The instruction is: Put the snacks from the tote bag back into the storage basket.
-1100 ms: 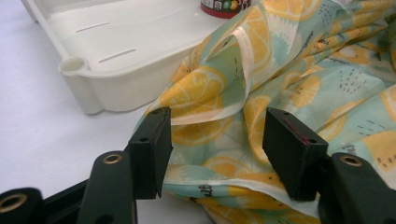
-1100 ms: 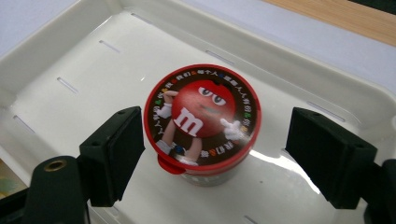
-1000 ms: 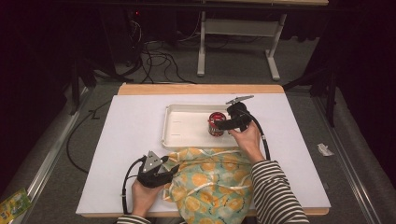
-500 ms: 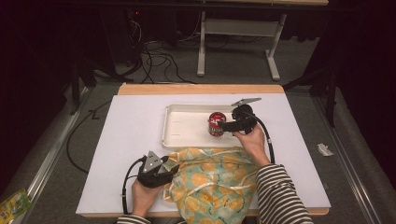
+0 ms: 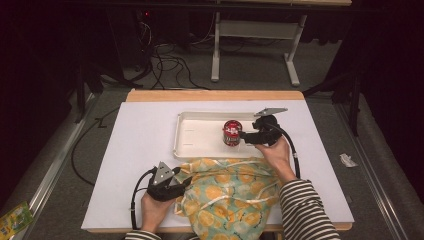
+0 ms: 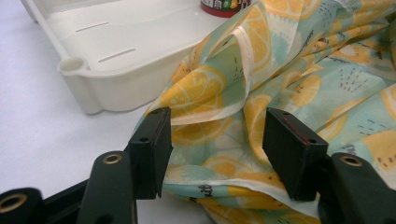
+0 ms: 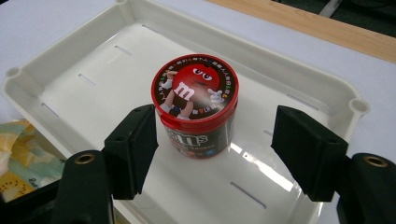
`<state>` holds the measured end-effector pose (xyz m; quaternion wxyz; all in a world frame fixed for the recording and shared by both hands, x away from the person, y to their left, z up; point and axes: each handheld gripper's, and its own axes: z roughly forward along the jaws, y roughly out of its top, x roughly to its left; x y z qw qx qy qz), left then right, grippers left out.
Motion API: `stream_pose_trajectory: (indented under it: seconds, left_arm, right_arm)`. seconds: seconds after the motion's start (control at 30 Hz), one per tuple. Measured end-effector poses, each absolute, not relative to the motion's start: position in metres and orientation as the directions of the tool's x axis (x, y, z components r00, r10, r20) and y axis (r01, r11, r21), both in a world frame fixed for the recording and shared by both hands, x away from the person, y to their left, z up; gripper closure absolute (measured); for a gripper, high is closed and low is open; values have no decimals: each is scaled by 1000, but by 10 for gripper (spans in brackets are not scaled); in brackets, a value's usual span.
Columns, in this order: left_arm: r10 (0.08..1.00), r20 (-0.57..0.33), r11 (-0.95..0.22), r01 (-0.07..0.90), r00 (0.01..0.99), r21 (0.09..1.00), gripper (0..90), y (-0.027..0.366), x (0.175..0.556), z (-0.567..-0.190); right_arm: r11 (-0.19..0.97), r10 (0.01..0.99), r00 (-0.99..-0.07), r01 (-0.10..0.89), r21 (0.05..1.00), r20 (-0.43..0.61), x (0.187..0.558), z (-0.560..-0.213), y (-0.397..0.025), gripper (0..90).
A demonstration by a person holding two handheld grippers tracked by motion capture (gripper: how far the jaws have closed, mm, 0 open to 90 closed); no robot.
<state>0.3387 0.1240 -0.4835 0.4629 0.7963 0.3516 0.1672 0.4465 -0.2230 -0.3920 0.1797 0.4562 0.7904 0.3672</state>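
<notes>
A red-lidded candy tub [image 5: 231,133] [image 7: 195,109] stands upright in the right part of a white tray [image 5: 200,132] [image 7: 93,70]. My right gripper [image 5: 243,136] [image 7: 215,116] is open just to the tub's right, its jaws level with the tub's sides and clear of it. A lemon-print cloth bag [image 5: 230,192] [image 6: 280,70] lies crumpled at the table's near edge, in front of the tray [image 6: 116,56]. At the bag's left end my left gripper [image 5: 181,181] [image 6: 215,126] is open, with a fold of the fabric lying between its jaws.
The white table top [image 5: 140,150] has bare room to the left of the tray and to the right of my right hand. A wooden strip [image 5: 215,95] runs along the far edge. Cables [image 5: 165,60] and a desk frame [image 5: 255,35] lie on the floor beyond.
My right gripper has drawn back to the right, away from the tub, which stays standing in the tray. The left gripper and the bag have not moved.
</notes>
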Motion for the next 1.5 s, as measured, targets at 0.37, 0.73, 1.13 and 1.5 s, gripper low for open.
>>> stream_pose_trajectory:
  seconds: [0.37,0.73,1.13,1.5]
  left_arm:
    - [715,-59,-325,406,697,854,428,124,339,-483]
    - [714,-59,-326,406,697,854,428,124,339,-483]
    - [715,-59,-326,407,696,853,424,123,339,-484]
    - [716,-59,-326,409,695,852,424,123,339,-484]
  right_arm:
    - [306,853,-521,566,766,44,436,-388,-228,353]
    - [302,849,-527,552,777,45,428,-382,-231,367]
    - [292,845,-532,543,787,54,419,-378,-240,371]
    - [301,845,-533,536,788,40,409,-374,-247,376]
